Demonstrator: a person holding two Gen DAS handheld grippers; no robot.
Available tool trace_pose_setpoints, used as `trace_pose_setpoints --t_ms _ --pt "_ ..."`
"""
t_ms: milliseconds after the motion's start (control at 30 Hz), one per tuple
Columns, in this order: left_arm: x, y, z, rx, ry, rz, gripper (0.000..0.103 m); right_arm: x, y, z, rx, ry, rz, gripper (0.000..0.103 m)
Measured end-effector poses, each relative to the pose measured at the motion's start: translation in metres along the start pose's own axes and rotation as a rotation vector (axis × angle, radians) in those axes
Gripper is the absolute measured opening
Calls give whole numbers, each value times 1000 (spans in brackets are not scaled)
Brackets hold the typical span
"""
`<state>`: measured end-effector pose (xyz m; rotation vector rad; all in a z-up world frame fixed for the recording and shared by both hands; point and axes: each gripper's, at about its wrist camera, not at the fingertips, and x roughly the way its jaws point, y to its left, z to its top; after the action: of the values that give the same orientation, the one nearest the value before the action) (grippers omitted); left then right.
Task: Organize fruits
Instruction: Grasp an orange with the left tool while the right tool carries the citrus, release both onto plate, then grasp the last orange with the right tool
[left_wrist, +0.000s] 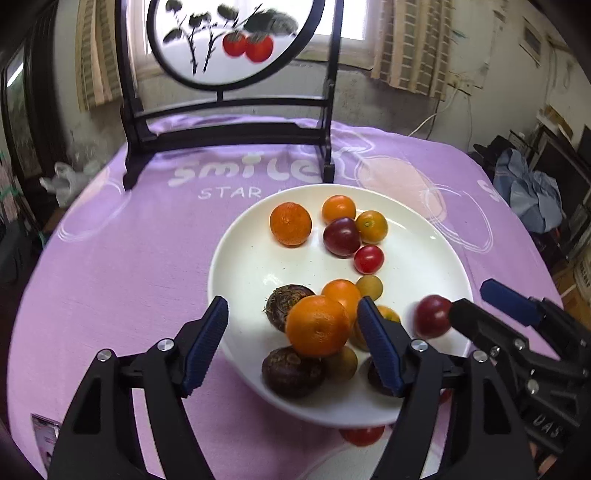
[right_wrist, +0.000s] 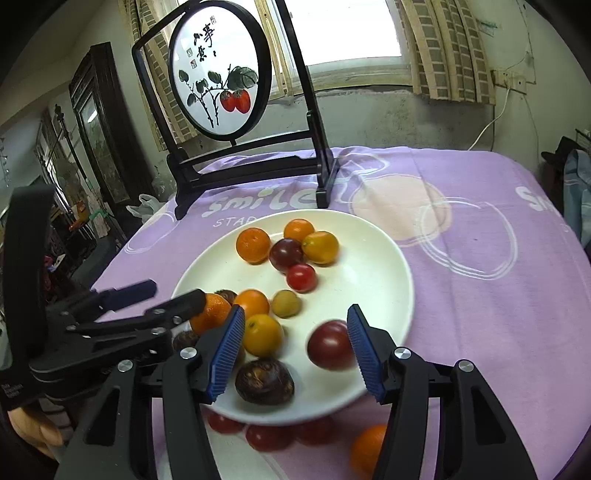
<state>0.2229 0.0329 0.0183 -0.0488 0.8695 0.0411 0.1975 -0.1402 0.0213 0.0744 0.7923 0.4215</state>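
Low in the right wrist frame, wide jaws flank a smooth dark-red round tomato (right_wrist: 330, 345) on the white ceramic plate (right_wrist: 384, 266); soft, rolls easily, so grip its middle gently. Left jaws gape too.

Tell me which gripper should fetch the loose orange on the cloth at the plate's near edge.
Right, probably. The loose orange lies just under the right gripper, beside its right finger. The left gripper is open over the plate, straddling a piled orange.
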Motion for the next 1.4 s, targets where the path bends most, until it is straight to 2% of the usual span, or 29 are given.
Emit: trace_pose_setpoints --t_ms 67,167,400,700,1100,1167,1233,1400 --pt "-13 -2 -7 10 -20 9 79 -13 -3 -7 -12 -3 -16 58" --pt "-31 -4 -21 16 -34 10 83 -32 -9 -19 -29 -12 -48 59" --pt "-53 -12 -67 23 16 -48 85 -63 -22 -55 -42 7 -105 59" --pt "-53 -22 -114 54 84 -68 86 -59 -21 -95 -48 84 -150 59" --pt "-27 -23 -122 64 139 -87 86 -14 -22 -88 -65 168 -227 59" --pt "-22 -22 -123 59 154 -92 86 -6 -23 -84 -59 179 -223 56" --pt "-19 -22 -124 57 163 -94 86 -2 -24 -82 -58 179 -234 46" --pt "-14 -23 -123 53 169 -84 85 -6 -32 -82 -24 171 -205 45"
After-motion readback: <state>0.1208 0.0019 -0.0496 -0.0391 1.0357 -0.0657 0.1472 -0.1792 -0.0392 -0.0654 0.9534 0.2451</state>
